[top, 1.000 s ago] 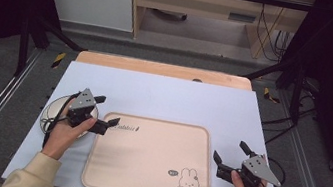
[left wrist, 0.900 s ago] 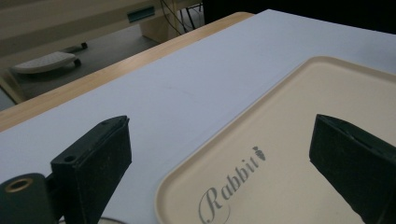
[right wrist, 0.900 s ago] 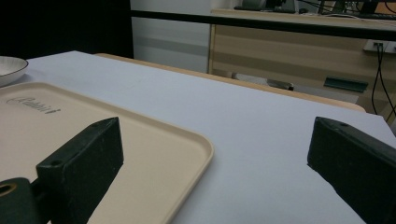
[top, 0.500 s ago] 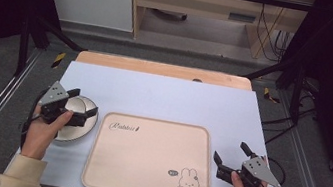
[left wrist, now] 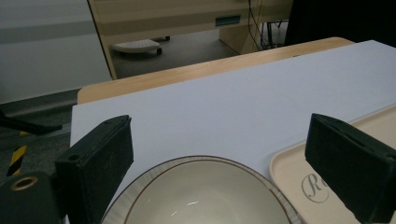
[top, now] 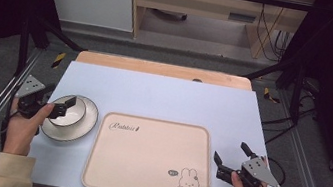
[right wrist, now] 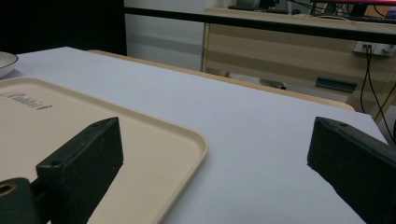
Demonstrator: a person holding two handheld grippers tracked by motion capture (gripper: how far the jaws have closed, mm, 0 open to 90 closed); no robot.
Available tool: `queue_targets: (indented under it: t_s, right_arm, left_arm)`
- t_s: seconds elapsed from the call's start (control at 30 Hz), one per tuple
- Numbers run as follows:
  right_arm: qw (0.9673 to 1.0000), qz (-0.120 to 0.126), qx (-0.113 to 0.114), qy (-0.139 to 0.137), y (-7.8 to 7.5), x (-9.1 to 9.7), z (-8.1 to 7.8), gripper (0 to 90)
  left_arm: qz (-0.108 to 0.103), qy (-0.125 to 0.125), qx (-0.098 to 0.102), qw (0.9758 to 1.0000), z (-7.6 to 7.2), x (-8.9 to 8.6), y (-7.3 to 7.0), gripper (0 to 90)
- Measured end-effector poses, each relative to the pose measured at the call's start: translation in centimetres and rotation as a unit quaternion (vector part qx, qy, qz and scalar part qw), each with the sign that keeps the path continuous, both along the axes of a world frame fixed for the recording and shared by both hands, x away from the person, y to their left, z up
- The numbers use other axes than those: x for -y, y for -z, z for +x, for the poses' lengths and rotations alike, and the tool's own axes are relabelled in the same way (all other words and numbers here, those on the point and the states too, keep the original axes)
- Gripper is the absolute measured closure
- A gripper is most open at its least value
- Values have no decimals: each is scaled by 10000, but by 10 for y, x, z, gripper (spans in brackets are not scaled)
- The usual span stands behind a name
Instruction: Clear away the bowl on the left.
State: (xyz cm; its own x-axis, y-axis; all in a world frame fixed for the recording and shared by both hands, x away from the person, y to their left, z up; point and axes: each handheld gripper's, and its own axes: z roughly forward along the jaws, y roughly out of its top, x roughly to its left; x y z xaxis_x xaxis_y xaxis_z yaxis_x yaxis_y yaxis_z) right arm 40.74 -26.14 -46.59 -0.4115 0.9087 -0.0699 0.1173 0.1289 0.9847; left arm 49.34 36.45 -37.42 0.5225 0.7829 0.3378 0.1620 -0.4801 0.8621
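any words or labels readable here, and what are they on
"Rabbit" in cursive script, on the tray near its far left corner; the left gripper view shows just its "R".
A small dark round mark beside the rabbit drawing on the tray: too small to read.
Nothing to read on the bowl or plate.

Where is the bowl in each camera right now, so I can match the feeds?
High view: the bowl sits on a plate at left, under the left gripper.
Left gripper view: bottom centre, between the open jaws.
Right gripper view: a sliver of rim at the far left edge; bowl or plate, I cannot tell.
Shared landmark: the beige tray, its script lettering beside the bowl.
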Motion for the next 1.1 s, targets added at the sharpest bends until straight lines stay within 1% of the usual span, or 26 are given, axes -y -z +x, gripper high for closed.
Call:
queue_targets:
  t_s: [0.07,0.1,0.13,0.17,0.2,0.23,0.27,0.3,0.33,0.4,0.43,0.53,0.6,0.63,0.7,0.73,0.77,0.8,0.83,0.87,0.9,0.93,0.97,1.03,1.1]
  right_arm:
    - [10000,23,57,-14,0,1,0,36]
    - [10000,13,63,-10,0,1,0,36]
    - [10000,-1,60,-6,0,1,0,37]
    - [10000,-1,60,-6,0,1,0,37]
    - [10000,-10,63,-12,0,1,0,37]
    - [10000,-27,52,-34,1,1,0,37]
    - [10000,-18,42,-47,1,0,0,37]
    - [10000,-36,44,-65,2,0,0,37]
    - [10000,-43,24,-73,2,-1,0,37]
    - [9999,-57,36,-103,2,-2,0,37]
    - [9999,-66,30,-112,1,-3,0,37]
    - [9999,-70,25,-124,2,-4,1,36]
    - [9999,-78,8,-122,2,-4,1,36]
    - [9999,-75,6,-124,2,-4,1,37]
    - [9999,-60,5,-135,2,-4,1,36]
    - [9999,-60,4,-137,2,-4,1,36]
    - [9999,-57,5,-142,2,-4,1,37]
    - [9999,-57,5,-142,2,-4,1,37]
    - [9999,-66,6,-156,2,-4,1,37]
    - [9999,-63,1,-160,2,-5,1,37]
    - [9998,-64,5,-165,2,-5,2,37]
    - [9998,-81,-14,-171,2,-5,2,37]
    - [9998,-77,-6,-176,3,-5,2,37]
    - [9998,-78,-11,-187,3,-5,2,37]
    - [9998,-78,-15,-192,3,-6,2,37]
  left_arm:
    - [122,-61,-20,9999,0,-7,-1,76]
    - [321,-120,-19,9994,-2,-13,-3,76]
    - [485,-128,-11,9987,-3,-20,-6,76]
    - [485,-128,-11,9987,-3,-20,-6,77]
    - [549,-157,-16,9984,-4,-27,-7,77]
    - [293,-414,-56,9987,-8,-32,-5,92]
    - [133,-580,-115,9982,-10,-33,-3,99]
    - [46,-687,-146,9975,-11,-34,-2,103]
    - [13,-724,-187,9972,-11,-35,-1,106]
    - [38,-756,-274,9968,-10,-36,1,113]
    - [94,-775,-331,9964,-9,-37,2,116]
    - [178,-787,-449,9957,-7,-37,5,154]
    - [226,-823,-554,9948,-5,-38,9,179]
    - [211,-909,-638,9936,-4,-38,12,198]
    - [82,-1020,-794,9916,-3,-37,17,221]
    - [78,-1039,-874,9907,-3,-36,20,235]
    - [131,-1036,-986,9896,-1,-34,23,248]
    - [131,-1036,-986,9896,-1,-34,23,251]
    - [200,-968,-1101,9890,2,-33,28,256]
    - [219,-956,-1140,9886,3,-33,30,263]
    - [211,-986,-1234,9872,4,-31,33,267]
    - [214,-998,-1293,9863,4,-30,35,274]
    - [173,-1018,-1345,9855,5,-29,38,284]
    - [229,-986,-1447,9843,7,-29,40,297]
    - [157,-1020,-1501,9833,7,-29,43,314]
